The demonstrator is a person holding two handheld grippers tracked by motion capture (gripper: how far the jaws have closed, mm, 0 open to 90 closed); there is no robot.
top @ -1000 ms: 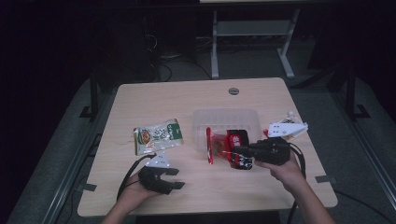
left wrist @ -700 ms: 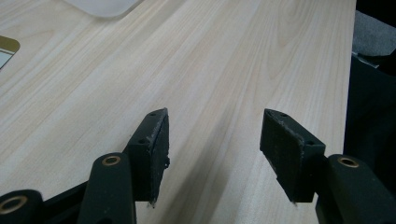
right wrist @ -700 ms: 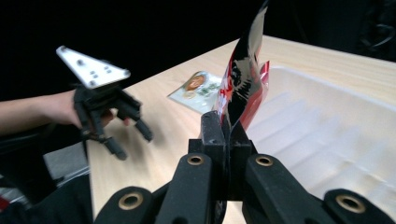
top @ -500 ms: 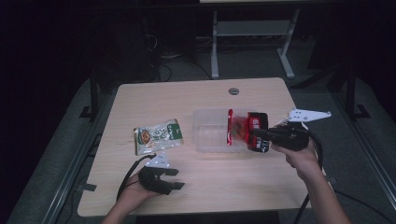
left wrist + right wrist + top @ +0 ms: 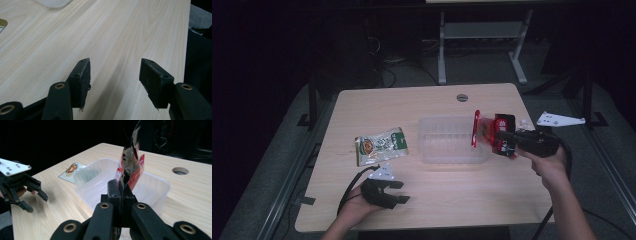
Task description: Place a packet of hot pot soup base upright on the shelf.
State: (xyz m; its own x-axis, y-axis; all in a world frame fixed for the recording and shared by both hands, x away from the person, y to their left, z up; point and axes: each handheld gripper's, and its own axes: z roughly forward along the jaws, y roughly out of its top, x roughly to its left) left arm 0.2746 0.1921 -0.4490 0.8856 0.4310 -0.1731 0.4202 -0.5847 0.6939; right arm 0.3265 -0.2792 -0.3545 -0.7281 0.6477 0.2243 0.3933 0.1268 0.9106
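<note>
Dim room, pale wood table (image 5: 437, 200). Your right gripper (image 5: 121, 192) pinches red snack packet (image 5: 131, 167) by bottom edge, above clear tub's (image 5: 452, 150) right end. Packet light, floppy, slick foil: keep grip on seam. Left gripper (image 5: 115, 82) spread, empty, resting near table's front edge.

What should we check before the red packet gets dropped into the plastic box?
1. Right gripper shut on the red packet: ok.
2. Packet lifted off the table: ok.
3. Packet over the clear box: not ok, it hangs at the box's right end in the high view.
4. Clear box has room inside: ok, nothing visible in it.
5. Left gripper out of the way: ok, open near the table's front edge.
6. Green packet apart from the box: ok.
</note>
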